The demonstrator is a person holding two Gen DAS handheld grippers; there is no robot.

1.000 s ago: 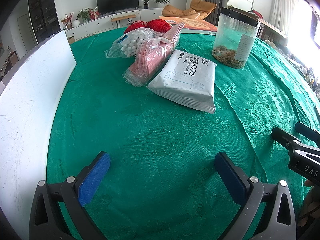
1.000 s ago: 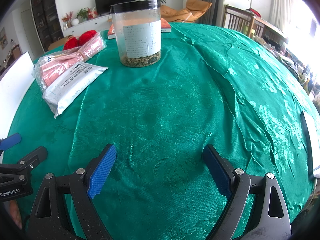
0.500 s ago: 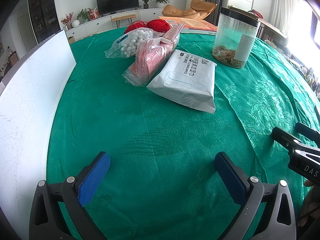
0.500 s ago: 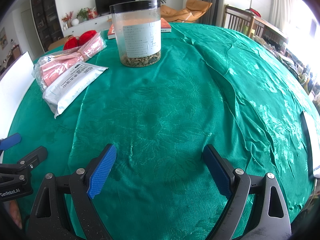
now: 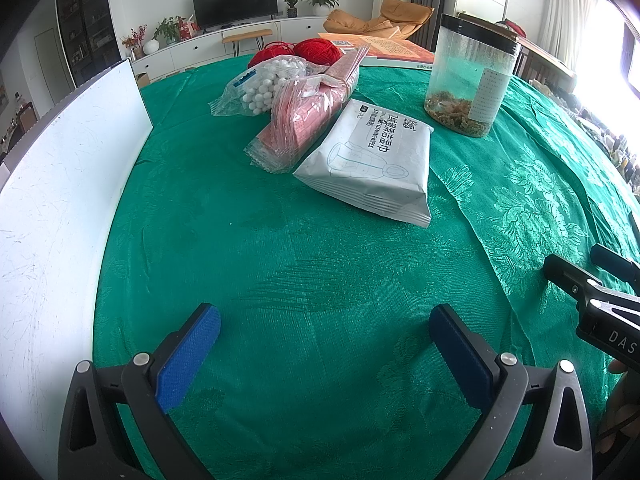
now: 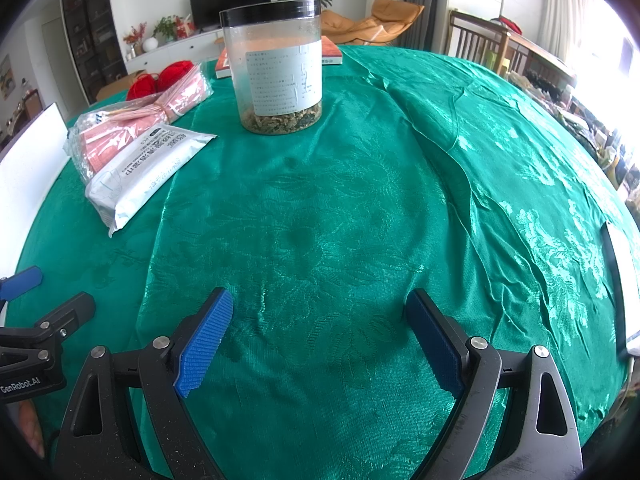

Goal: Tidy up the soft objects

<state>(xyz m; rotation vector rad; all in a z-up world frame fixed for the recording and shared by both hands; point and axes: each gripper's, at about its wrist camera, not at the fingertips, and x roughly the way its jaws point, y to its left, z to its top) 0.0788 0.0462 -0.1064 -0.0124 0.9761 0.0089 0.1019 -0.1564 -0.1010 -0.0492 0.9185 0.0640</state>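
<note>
A white pack of cleaning wipes lies flat on the green tablecloth. Behind it rest a clear bag of pink masks, a bag of white cotton balls and two red yarn balls. My left gripper hovers open over bare cloth, well short of the wipes. My right gripper is open too, empty, over the cloth near the front edge.
A tall clear jar with a black lid stands behind the wipes, with books beyond it. A white board stands along the left table edge. Another white flat item lies at the right edge.
</note>
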